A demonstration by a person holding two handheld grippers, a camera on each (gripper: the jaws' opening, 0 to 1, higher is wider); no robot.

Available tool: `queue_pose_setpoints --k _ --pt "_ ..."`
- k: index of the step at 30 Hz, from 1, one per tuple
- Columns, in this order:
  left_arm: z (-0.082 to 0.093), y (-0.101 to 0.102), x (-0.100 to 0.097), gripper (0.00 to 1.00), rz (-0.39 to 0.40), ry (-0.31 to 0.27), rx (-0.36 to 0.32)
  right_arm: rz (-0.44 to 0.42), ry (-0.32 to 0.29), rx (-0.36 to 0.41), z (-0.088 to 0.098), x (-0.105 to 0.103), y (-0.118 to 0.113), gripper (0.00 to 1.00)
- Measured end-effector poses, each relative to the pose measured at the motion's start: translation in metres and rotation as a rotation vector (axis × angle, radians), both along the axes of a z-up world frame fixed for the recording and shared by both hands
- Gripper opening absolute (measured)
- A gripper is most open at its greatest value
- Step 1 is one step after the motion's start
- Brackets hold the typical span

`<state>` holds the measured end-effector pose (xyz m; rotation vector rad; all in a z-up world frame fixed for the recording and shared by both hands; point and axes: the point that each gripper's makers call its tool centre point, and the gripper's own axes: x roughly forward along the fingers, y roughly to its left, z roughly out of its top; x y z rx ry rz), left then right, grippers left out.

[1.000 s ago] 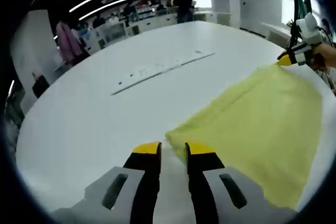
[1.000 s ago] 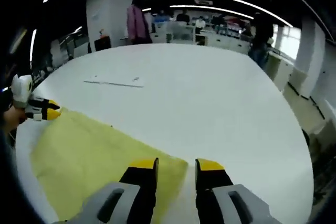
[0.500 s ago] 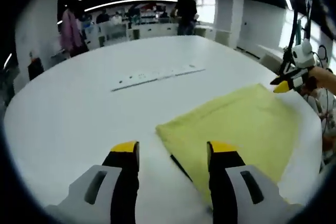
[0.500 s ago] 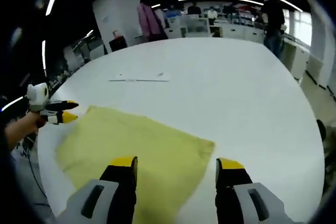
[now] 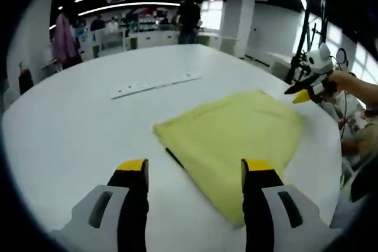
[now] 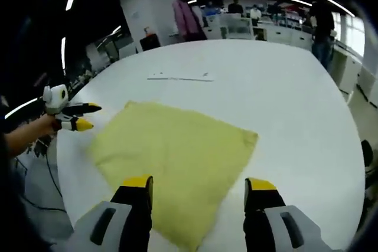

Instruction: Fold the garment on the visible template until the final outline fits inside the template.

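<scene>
A folded yellow garment [image 5: 230,137] lies flat on the white table [image 5: 82,122]; in the right gripper view the same garment [image 6: 171,157] spreads ahead of the jaws. A dark line shows at its near edge in the left gripper view, perhaps the template; I cannot tell. My left gripper [image 5: 195,169] is open, held above the table just short of the garment's near corner. My right gripper [image 6: 198,186] is open above the garment's near edge. Each gripper also appears in the other view, the right gripper [image 5: 307,90] and the left gripper [image 6: 74,116], both open and off the cloth.
A thin strip with small marks [image 5: 153,85] lies on the table beyond the garment, also as the strip [image 6: 177,78]. A person's hand [image 5: 354,87] holds the far gripper. People and desks stand in the room beyond the round table's far edge.
Both grippers have opened and let go of the garment's corners, then pulled back and up. The garment now lies flat on the table.
</scene>
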<state>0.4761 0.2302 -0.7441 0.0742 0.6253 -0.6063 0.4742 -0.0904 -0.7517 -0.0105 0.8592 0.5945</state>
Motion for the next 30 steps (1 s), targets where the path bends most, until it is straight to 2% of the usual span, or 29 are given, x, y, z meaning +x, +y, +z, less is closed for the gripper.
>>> queue_pose_setpoints --k 3,5,10,15,21,26,30 --pt "0.000 -0.004 -0.012 0.60 -0.013 -0.008 -0.012 0.008 0.009 0.002 -0.002 -0.011 -0.002 0.59" --pt "-0.001 -0.007 -0.021 0.59 -0.014 0.002 -0.032 0.007 0.025 0.007 -0.006 -0.020 -0.003 0.59" --pt "-0.010 -0.010 -0.040 0.57 -0.035 0.024 -0.031 0.010 0.052 0.020 -0.013 -0.040 -0.006 0.57" --pt "-0.019 -0.008 -0.053 0.52 -0.042 0.057 -0.032 0.004 0.074 0.053 -0.018 -0.057 -0.008 0.51" --pt "-0.031 -0.002 -0.067 0.36 -0.019 0.115 -0.049 0.004 0.083 0.076 -0.024 -0.069 -0.010 0.43" --pt "-0.036 -0.004 -0.071 0.33 0.010 0.141 -0.102 -0.001 0.085 0.085 -0.030 -0.074 -0.012 0.35" --pt "-0.040 -0.004 -0.072 0.26 0.027 0.159 -0.120 -0.018 0.075 0.098 -0.032 -0.073 -0.015 0.24"
